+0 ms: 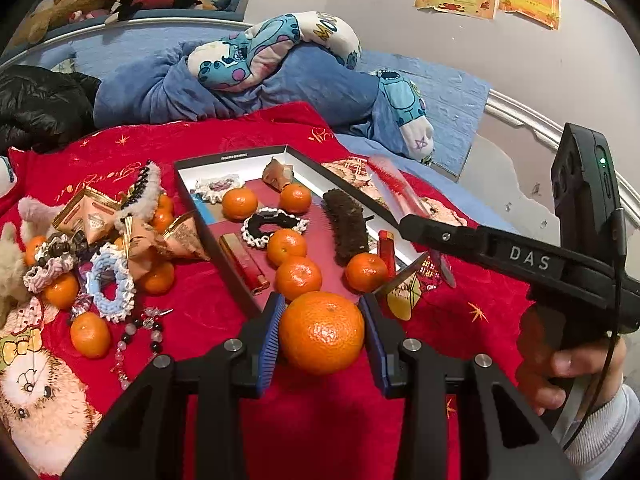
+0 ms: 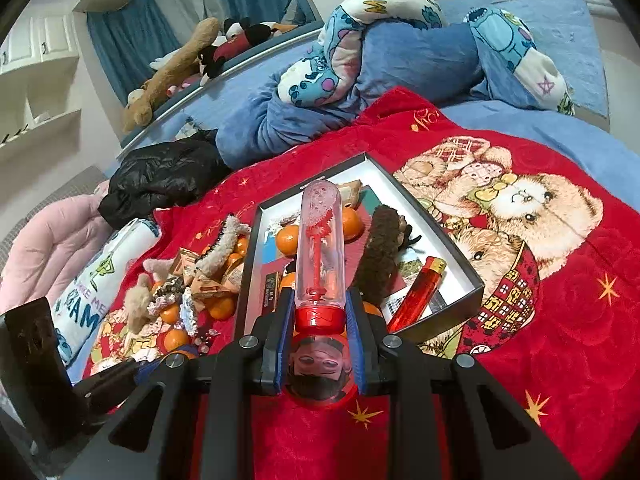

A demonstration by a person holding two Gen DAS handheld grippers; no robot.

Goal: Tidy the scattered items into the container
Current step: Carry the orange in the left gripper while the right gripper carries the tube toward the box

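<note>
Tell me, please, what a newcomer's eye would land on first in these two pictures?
Most likely the big orange mandarin gripped in the left hand-held gripper, close to the lens. Next, the clear bubble tube with a red cap clamped in the right hand-held gripper, pointing over the shallow black-rimmed box of mandarins and hair ties. All this sits on a bright red teddy-bear blanket.

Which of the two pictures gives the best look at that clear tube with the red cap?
The right wrist view: the clear tube fills the middle, gripped at its red cap by the right gripper. The left wrist view shows only a blurred stretch of it beyond the box.
</note>
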